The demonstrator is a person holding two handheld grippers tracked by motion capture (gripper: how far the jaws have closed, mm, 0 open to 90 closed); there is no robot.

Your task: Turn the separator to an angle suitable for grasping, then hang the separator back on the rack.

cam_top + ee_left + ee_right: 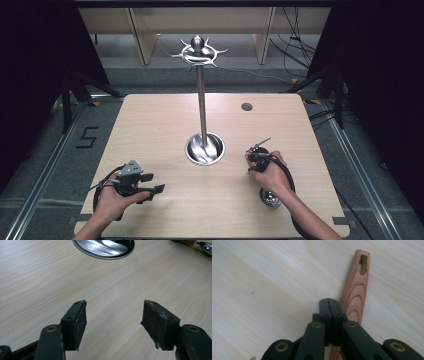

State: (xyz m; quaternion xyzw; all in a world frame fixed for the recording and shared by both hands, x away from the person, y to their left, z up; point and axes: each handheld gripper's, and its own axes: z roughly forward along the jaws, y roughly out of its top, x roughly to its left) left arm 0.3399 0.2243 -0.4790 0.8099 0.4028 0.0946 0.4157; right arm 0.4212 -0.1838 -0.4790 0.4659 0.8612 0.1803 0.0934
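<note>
A ladle lies at the near right of the table, its shiny bowl [270,198] beside the person's right wrist. Its wooden handle [358,287], with a slot near the tip, lies flat on the table. My right gripper [329,301] hovers just over that handle with its jaws pressed together and nothing between them; the handle passes beside and beneath them. In the high view this right gripper [257,153] sits right of the stand. My left gripper [113,315] is open above bare wood, at the near left [151,189].
A metal utensil stand rises from a round base [205,149] at mid-table, with a pole and a ring of hooks on top [199,51]. The base rim [103,248] lies ahead of the left gripper. A dark round hole [246,106] marks the far tabletop.
</note>
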